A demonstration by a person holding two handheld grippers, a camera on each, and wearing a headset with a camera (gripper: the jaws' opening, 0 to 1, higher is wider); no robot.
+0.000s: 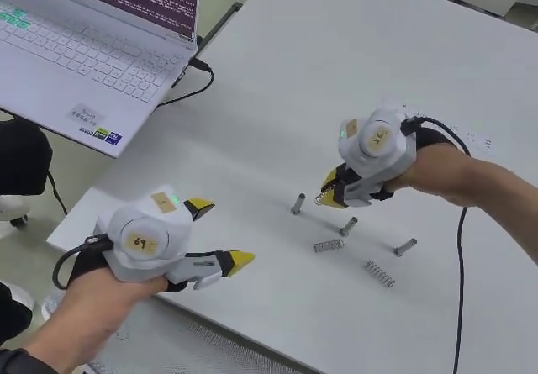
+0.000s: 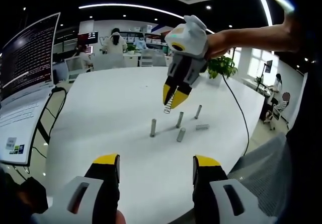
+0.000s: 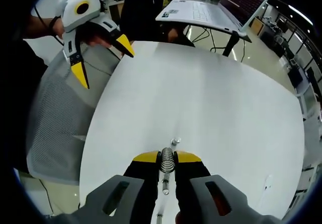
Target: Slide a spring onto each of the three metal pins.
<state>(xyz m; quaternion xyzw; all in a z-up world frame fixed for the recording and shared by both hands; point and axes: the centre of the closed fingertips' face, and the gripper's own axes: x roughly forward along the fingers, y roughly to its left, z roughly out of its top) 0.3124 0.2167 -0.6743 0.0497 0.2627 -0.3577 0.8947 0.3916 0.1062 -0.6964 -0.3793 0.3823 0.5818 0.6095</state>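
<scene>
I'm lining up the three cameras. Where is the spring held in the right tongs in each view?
Head view: spring right of centre, beside pins.
Left gripper view: spring upper centre, above pins.
Right gripper view: spring bottom centre.
Shared landmark: laptop.

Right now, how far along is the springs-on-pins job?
Done: nothing yet. All three pins look bare.
In hand: the right claw is shut on one spring, held close to the pins.
Left: seat that one, then the two loose springs lying on the table beside the pins. The left claw is open and empty.
</scene>
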